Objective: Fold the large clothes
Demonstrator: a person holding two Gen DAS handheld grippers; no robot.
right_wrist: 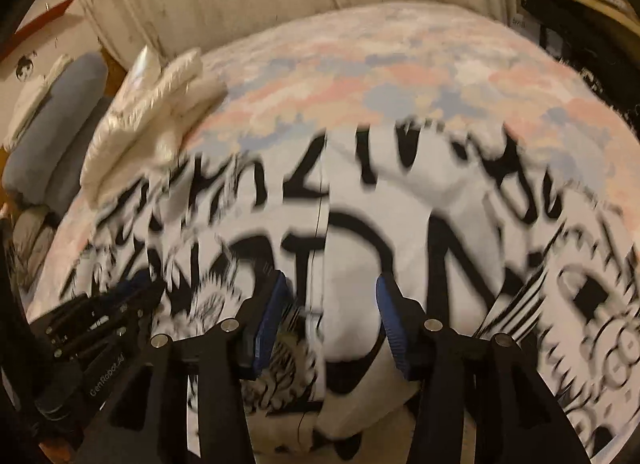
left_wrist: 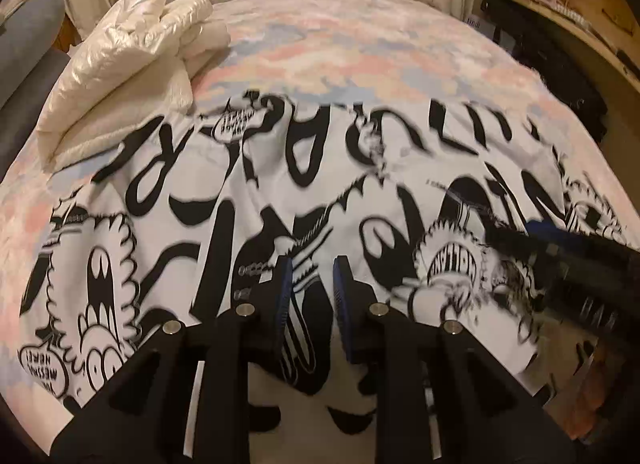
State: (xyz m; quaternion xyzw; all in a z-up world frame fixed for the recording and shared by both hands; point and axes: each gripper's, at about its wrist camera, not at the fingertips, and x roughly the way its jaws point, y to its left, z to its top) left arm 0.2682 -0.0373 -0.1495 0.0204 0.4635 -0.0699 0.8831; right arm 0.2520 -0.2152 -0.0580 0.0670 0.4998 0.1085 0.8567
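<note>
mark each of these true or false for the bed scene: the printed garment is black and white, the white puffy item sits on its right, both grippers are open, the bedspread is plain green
1. The printed garment is black and white. True.
2. The white puffy item sits on the garment's right. False: it lies at the left side of the bed, by the garment's far-left edge.
3. The left gripper and right gripper are both open. True: each shows a gap with cloth visible between the pads.
4. The bedspread is plain green. False: it is mottled pink, blue and cream.
</note>
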